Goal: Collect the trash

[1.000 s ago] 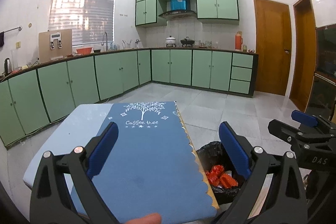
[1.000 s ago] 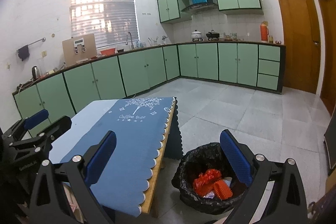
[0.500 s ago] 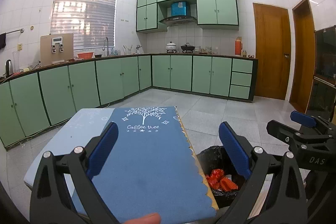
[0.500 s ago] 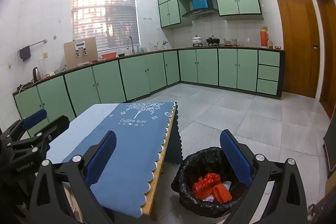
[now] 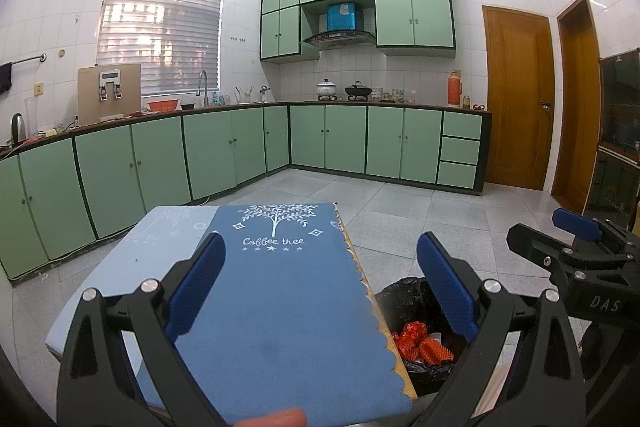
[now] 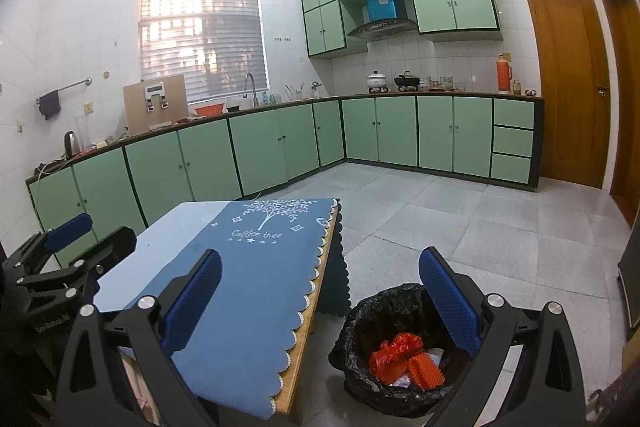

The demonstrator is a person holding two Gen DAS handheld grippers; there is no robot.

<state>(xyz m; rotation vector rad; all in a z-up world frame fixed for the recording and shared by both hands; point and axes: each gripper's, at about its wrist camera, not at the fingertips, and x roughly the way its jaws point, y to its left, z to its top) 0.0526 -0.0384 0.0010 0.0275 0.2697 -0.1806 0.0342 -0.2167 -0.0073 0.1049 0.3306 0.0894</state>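
A black-lined trash bin [image 6: 360,323] stands on the floor right of the table and holds red crumpled wrappers [image 6: 394,349] and other scraps. It also shows in the left wrist view [image 5: 396,297], with the red wrappers [image 5: 416,337] inside. My left gripper [image 5: 320,267] is open and empty above the blue cloth [image 5: 288,291] on the table. My right gripper [image 6: 320,283] is open and empty, held over the table's right edge and the bin. Each gripper shows in the other's view, the right [image 5: 576,247] and the left [image 6: 68,247].
The low table [image 6: 308,343] carries a blue "Coffee tree" cloth with a lighter mat [image 6: 160,251] on its left. Green kitchen cabinets [image 6: 260,147] line the left and far walls. Wooden doors [image 6: 568,83] are at the right. Grey tiled floor [image 6: 480,227] lies beyond.
Both grippers have tilted upward a little, so the table and bin sit lower in view. Both stay open and empty.
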